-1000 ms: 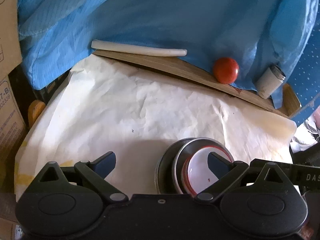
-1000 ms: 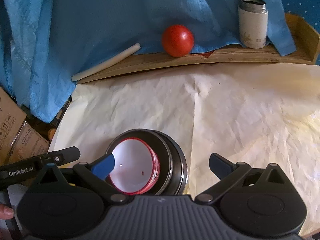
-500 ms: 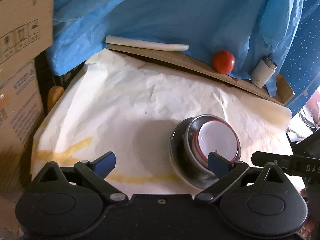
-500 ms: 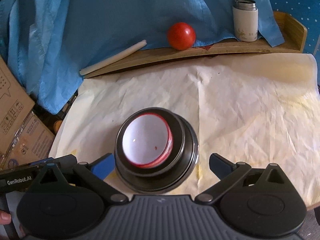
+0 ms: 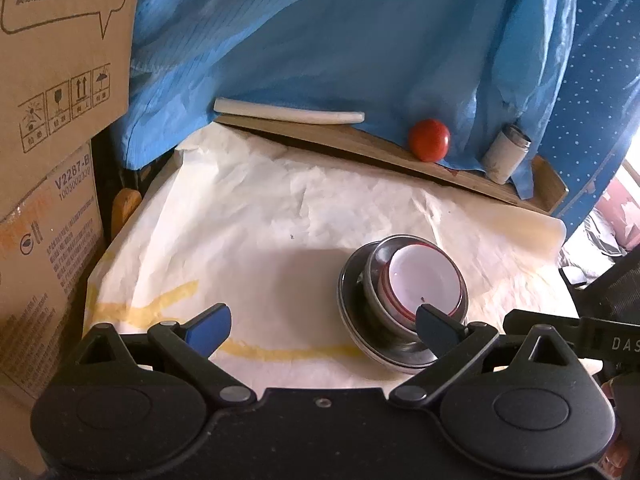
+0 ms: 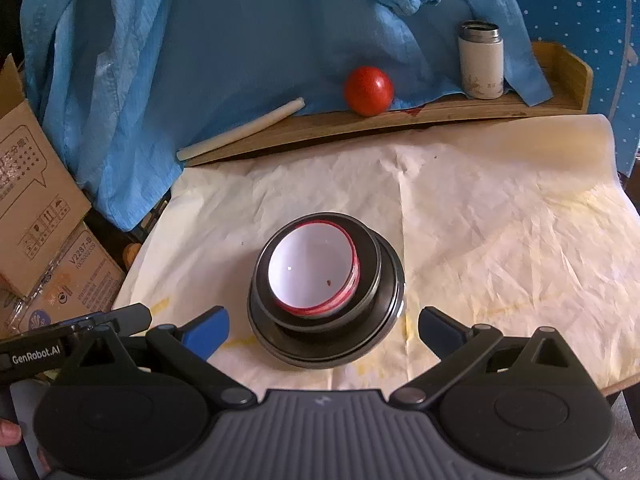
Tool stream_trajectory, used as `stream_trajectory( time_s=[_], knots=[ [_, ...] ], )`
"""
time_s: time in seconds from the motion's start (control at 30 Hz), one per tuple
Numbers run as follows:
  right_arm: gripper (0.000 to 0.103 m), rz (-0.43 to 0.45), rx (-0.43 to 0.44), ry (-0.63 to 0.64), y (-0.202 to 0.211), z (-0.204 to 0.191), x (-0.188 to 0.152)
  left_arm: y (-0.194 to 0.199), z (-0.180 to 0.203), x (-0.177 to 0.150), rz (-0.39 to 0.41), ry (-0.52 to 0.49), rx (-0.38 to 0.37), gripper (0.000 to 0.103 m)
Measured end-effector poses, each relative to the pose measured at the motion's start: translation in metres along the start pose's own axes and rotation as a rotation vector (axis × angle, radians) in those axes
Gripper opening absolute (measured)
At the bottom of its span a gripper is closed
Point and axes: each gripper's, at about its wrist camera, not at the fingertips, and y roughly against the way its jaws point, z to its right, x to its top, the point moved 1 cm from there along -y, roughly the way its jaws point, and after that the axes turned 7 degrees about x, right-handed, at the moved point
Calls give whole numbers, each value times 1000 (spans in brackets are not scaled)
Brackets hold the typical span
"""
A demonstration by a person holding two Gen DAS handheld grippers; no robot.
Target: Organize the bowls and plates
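Evidently both the left gripper [image 5: 322, 330] and right gripper [image 6: 323, 330] gaped empty near the nested stack of steel bowls and red-rimmed white bowl [image 6: 314, 270] mid-paper, so backing off straight, without nudging it, looked wisest.

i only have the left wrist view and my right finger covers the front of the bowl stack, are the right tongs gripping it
Observer: No. The right tongs are open and hold nothing.
Operator: ok is anything resting on the front rim that i can't see
Observer: No. The right wrist view shows the whole front rim of the bowl stack, and nothing touches it.
Operator: how close is my tool to it from that side
Observer: Of the left tongs, only a side bar shows in the right wrist view. It is at the lower left edge, apart from the stack.
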Motion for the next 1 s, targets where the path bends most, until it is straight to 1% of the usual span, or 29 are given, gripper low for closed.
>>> stream_trajectory(
  time_s=[0.1,0.17,0.27,0.33,0.47,0.63,0.87,1.0],
  knots=[
    [103,33,-11,-8,5,0,-10,8,-2,-4,70,-12,-7,99],
    [103,50,-21,-9,8,0,-16,11,-3,-6,90,-28,-8,99],
    [103,69,-38,-9,12,0,-26,14,-3,-11,106,-27,-12,99],
    [103,79,-42,-5,16,0,-33,15,-3,-15,114,-25,-18,102],
    [103,92,-50,-5,23,1,-45,17,-2,-26,127,-40,-24,102],
    [103,131,-63,7,32,5,-57,16,0,-41,133,-54,-19,102],
    [103,196,-68,74,40,8,-74,15,8,-63,198,-120,-19,102],
    [103,210,-65,98,41,10,-80,16,9,-70,211,-118,-50,102]
  ],
)
